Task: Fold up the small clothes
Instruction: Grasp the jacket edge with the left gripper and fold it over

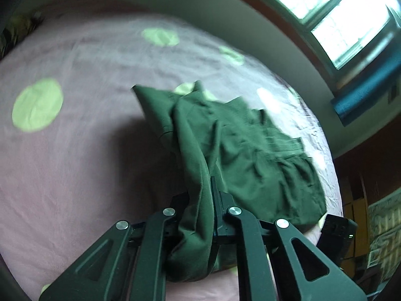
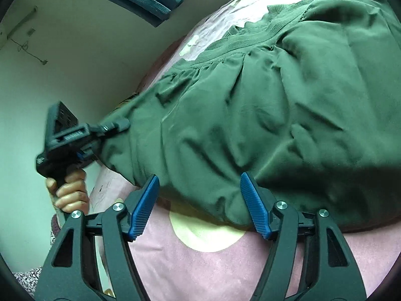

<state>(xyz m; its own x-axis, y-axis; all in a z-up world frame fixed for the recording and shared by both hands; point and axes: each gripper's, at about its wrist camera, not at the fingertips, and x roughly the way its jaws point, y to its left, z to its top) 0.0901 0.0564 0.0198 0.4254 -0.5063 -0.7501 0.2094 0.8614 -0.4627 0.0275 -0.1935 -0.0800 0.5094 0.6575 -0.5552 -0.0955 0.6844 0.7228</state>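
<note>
Left wrist view: the left gripper point(image 1: 200, 200) has its jaws clamped on a fold of the green garment point(image 1: 250, 155), which hides their tips. The garment lies on the pink bed point(image 1: 75, 163). The right gripper point(image 2: 200, 200) stands wide, its blue pads point(image 2: 144, 208) at the hem.

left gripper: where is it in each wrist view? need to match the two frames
Left wrist view: the left gripper sits bottom centre, jaws shut on a fold of the green garment.
Right wrist view: left gripper at mid left, seen from outside, a hand on its handle, its tip at the garment's edge.
Shared landmark: the garment's ribbed waistband.
</note>
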